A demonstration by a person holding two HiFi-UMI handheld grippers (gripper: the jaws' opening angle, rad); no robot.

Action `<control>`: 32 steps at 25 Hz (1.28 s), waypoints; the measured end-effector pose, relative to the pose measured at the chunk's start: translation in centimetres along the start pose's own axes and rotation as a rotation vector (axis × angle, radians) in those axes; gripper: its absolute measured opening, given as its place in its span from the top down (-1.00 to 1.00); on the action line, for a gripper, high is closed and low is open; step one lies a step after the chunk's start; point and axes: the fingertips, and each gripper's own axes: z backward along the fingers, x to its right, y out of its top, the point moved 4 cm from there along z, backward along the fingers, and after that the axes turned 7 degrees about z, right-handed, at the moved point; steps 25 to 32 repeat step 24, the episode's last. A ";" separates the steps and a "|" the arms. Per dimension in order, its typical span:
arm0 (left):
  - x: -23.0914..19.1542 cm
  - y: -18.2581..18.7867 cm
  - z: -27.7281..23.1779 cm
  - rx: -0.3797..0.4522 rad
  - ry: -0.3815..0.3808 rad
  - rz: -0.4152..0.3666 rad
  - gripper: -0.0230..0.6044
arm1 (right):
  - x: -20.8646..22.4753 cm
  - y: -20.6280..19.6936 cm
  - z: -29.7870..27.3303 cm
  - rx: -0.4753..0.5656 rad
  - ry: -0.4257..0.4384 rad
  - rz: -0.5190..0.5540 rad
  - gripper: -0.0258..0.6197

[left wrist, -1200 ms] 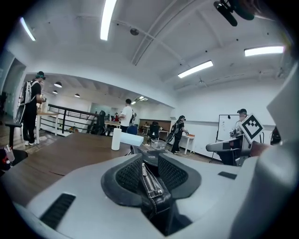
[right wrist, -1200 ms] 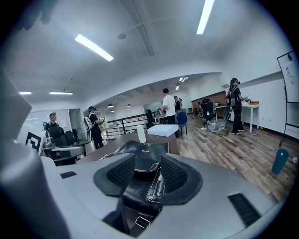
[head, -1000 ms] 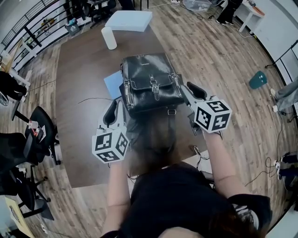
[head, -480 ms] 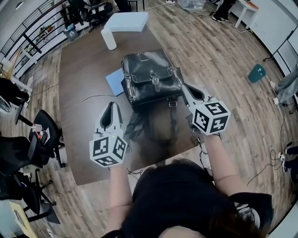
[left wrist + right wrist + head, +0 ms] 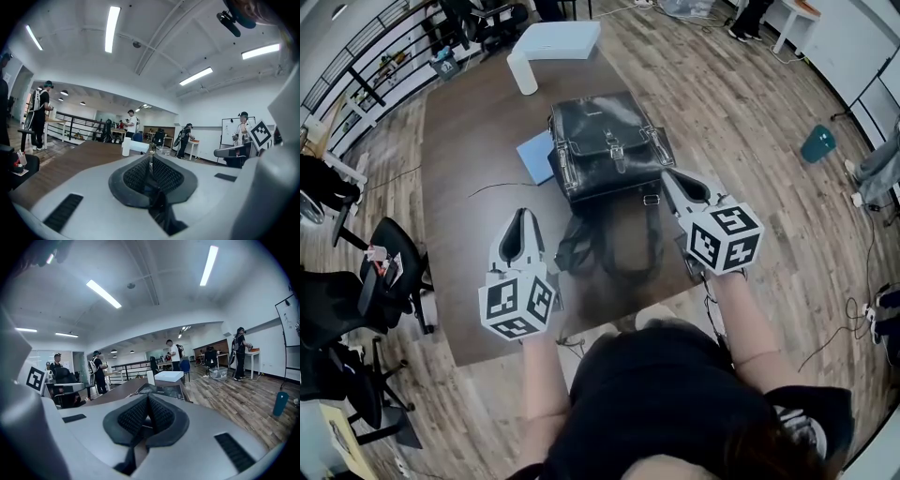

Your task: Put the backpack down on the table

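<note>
Lying flat on the table (image 5: pixel 459 187), the backpack (image 5: pixel 605 145) sat just ahead of both pairs of jaws, held by neither.

The dark wooden table bore the black leather backpack between and beyond the jaw tips, buckled flap upward, its straps (image 5: pixel 609 246) trailing back past the jaw tips. The put-down looked finished, which would explain why the left gripper (image 5: pixel 523 217) and right gripper (image 5: pixel 673 180) hung clear to either side, each pair of jaws pressed fully together with nothing between the pads. A blue sheet (image 5: pixel 534 155) peeked from under the bag, ahead of the left jaws.
</note>
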 end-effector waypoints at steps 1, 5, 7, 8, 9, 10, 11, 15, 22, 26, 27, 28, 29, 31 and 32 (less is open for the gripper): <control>-0.1 0.0 0.1 -0.001 0.004 0.002 0.78 | -0.1 -0.1 0.0 -0.002 0.005 -0.001 0.87; -0.3 -0.1 0.5 -0.004 0.014 0.002 0.78 | -0.3 -0.2 -0.1 -0.005 0.019 -0.007 0.87; -0.2 0.0 0.6 -0.005 0.014 0.005 0.78 | -0.5 -0.1 -0.2 -0.007 0.026 -0.005 0.87; -0.1 0.0 0.6 -0.004 0.011 0.009 0.78 | -0.5 -0.1 -0.2 -0.008 0.030 -0.004 0.87; 0.0 0.1 0.6 -0.002 0.007 0.013 0.78 | -0.5 0.0 -0.3 -0.009 0.034 -0.002 0.87; 0.1 0.2 0.6 0.000 0.004 0.015 0.78 | -0.5 0.0 -0.3 -0.011 0.038 0.000 0.87; 0.2 0.2 0.6 0.003 0.003 0.016 0.78 | -0.5 0.1 -0.4 -0.011 0.042 0.002 0.87; 0.2 0.3 0.5 0.004 0.006 0.015 0.78 | -0.3 0.5 -0.7 -0.008 0.055 0.006 0.87; -0.3 0.4 0.2 0.000 0.024 0.012 0.78 | -0.1 0.9 -1.7 -0.015 0.078 0.017 0.87; -0.3 0.5 0.1 -0.002 0.025 0.010 0.78 | -0.1 1.0 -2.0 -0.017 0.084 0.025 0.87; -0.3 0.5 0.1 -0.002 0.025 0.010 0.78 | -0.1 1.0 -2.0 -0.017 0.084 0.025 0.87; -0.3 0.5 0.1 -0.002 0.025 0.010 0.78 | -0.1 1.0 -2.0 -0.017 0.084 0.025 0.87; -0.3 0.5 0.1 -0.002 0.025 0.010 0.78 | -0.1 1.0 -2.0 -0.017 0.084 0.025 0.87; -0.3 0.5 0.1 -0.002 0.025 0.010 0.78 | -0.1 1.0 -2.0 -0.017 0.084 0.025 0.87; -0.3 0.5 0.1 -0.002 0.025 0.010 0.78 | -0.1 1.0 -2.0 -0.017 0.084 0.025 0.87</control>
